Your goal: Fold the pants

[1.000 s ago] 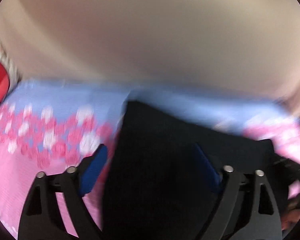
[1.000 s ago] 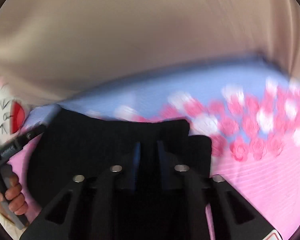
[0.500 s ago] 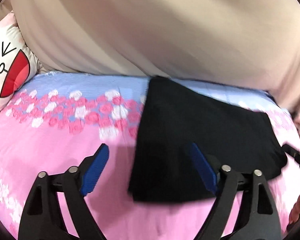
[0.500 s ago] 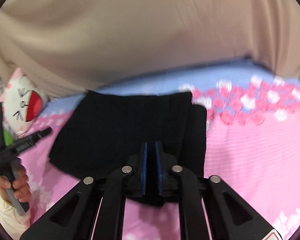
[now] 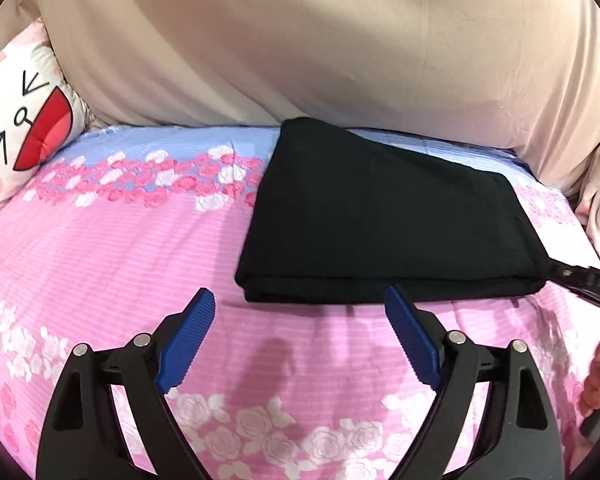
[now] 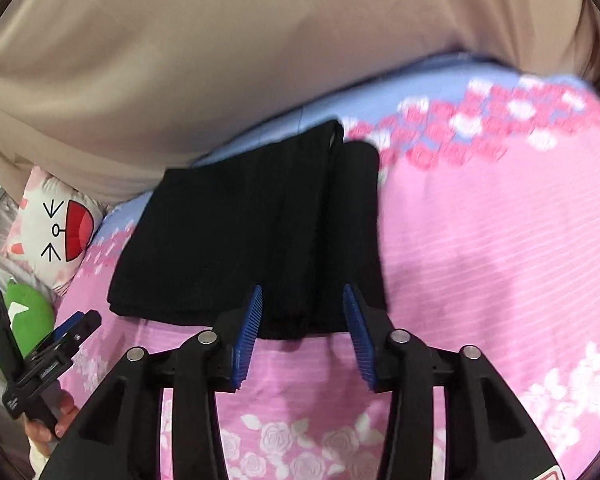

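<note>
Black knit pants folded into a flat rectangle on the pink rose-print bedsheet, left claw wide open and empty just short of the pants, right claw parted, empty, at their near edge

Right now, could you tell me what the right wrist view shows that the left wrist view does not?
Only the right wrist view shows a green plush toy and the pants' second, narrower folded strip on the right. Only the left wrist view shows the pants' near folded edge fully uncovered. Both show the folded black pants on the pink floral bedspread, the cartoon-face pillow, and both grippers open: left gripper, right gripper.
</note>
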